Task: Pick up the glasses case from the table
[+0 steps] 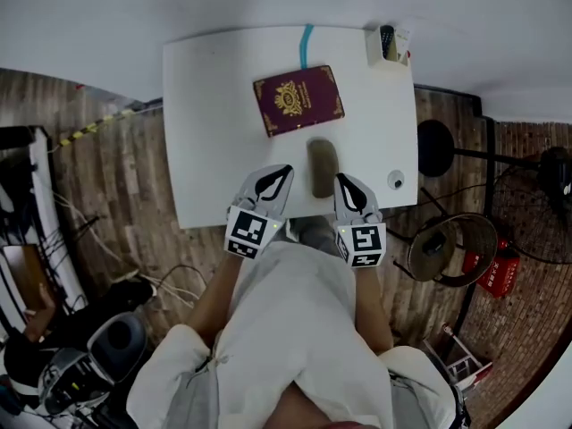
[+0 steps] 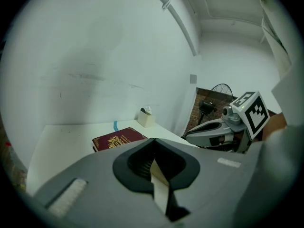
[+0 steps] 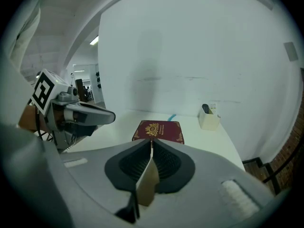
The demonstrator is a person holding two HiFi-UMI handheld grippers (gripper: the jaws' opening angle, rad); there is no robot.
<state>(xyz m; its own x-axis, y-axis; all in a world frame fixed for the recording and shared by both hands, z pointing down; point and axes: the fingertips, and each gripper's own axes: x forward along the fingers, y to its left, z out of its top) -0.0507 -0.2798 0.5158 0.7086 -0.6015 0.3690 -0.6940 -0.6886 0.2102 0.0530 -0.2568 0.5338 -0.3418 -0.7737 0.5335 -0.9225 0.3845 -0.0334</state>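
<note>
The olive-brown glasses case (image 1: 322, 168) lies lengthwise near the front edge of the white table (image 1: 210, 132). My left gripper (image 1: 282, 172) hovers just left of the case and my right gripper (image 1: 344, 180) just right of it, neither touching it. Both have their jaws together with nothing between them. The case is hidden behind the gripper bodies in both gripper views. In the left gripper view the left gripper (image 2: 154, 141) points across the table, with the right gripper (image 2: 218, 129) beside it. The right gripper (image 3: 151, 142) points at the maroon booklet.
A maroon booklet (image 1: 298, 99) (image 2: 118, 139) (image 3: 159, 130) lies mid-table behind the case. A small white box (image 1: 387, 45) (image 3: 209, 119) stands at the back right corner by a blue tape strip (image 1: 307, 45). A small round object (image 1: 395, 180) sits near the right edge. A fan (image 1: 451, 247) and stool (image 1: 435, 147) stand right of the table.
</note>
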